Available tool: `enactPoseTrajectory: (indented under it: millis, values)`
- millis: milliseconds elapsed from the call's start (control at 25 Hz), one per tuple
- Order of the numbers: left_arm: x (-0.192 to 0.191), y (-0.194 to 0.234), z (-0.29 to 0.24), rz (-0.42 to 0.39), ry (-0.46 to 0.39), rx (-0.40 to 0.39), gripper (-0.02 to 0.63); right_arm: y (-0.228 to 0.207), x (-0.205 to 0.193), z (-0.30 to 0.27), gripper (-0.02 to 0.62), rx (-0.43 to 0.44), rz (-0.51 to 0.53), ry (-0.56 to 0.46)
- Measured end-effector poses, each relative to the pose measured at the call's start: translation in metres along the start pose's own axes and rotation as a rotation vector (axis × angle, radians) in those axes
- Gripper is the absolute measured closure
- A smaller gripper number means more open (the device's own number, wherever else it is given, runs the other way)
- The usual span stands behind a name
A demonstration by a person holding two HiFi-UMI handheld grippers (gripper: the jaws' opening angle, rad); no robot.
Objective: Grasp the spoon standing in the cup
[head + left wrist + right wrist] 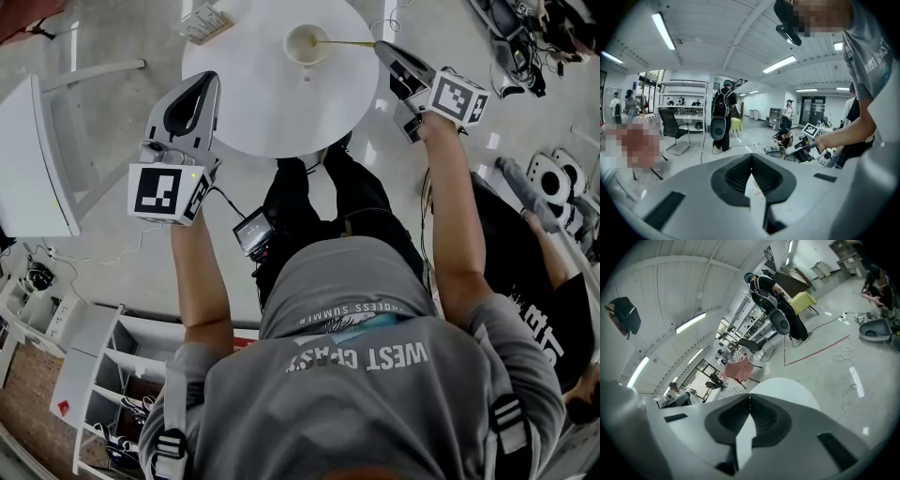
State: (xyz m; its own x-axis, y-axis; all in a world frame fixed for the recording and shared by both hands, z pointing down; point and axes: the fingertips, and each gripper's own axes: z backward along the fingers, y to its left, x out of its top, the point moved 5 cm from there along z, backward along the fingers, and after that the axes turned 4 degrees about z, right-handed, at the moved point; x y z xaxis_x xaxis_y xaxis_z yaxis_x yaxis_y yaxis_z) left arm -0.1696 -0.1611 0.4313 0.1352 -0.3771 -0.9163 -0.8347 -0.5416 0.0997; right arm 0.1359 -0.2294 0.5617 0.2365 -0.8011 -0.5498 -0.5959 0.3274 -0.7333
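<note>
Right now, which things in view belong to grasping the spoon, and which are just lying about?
Job: spoon, cup holding it, right gripper, jaws shut at the handle's end.
Lying about: small box on the table, shelf unit, floor cables.

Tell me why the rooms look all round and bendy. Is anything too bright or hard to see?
Head view: the wide lens bows the edges, and the white table is washed-out bright, so the thin spoon in the cup looks faint. Left gripper view: a fisheye circle with dark corners, and the straight ceiling lights curve. Right gripper view: the same bending, and the whole room is tilted.
</note>
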Motion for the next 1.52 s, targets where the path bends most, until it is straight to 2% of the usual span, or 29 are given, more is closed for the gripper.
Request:
enactPoseTrajectory:
  millis: [80,240,680,840,960,1080,1160,1520]
  values:
    - [0.0,-0.003,0.0,0.001,0.003,0.0,0.601,-0.003,-0.004,0.008,0.592,-0.01,-0.012,0.014]
    - [0.0,-0.002,-0.001,0.003,0.009,0.001,0.601,-0.005,-0.014,0.008,0.592,0.058,-0.087,0.015]
    - [0.003,-0.009,0.008,-0.001,0.021,0.012,0.601,-0.028,-0.057,0.009,0.592,0.131,-0.216,0.103]
    - [0.004,-0.009,0.015,-0.007,0.025,0.02,0.601,-0.033,-0.078,0.003,0.592,0.21,-0.304,0.105]
    - [0.007,-0.011,0.02,-0.01,0.027,0.027,0.601,-0.046,-0.096,0.0,0.592,0.208,-0.345,0.113]
    - [0.009,-0.01,0.028,-0.013,0.027,0.034,0.601,-0.067,-0.115,-0.002,0.592,0.135,-0.403,0.125]
    - [0.009,-0.011,0.032,-0.016,0.027,0.037,0.601,-0.074,-0.124,-0.006,0.592,0.116,-0.424,0.128]
    - [0.018,-0.013,0.049,-0.03,0.017,0.054,0.601,-0.084,-0.133,-0.022,0.588,0.021,-0.382,0.177]
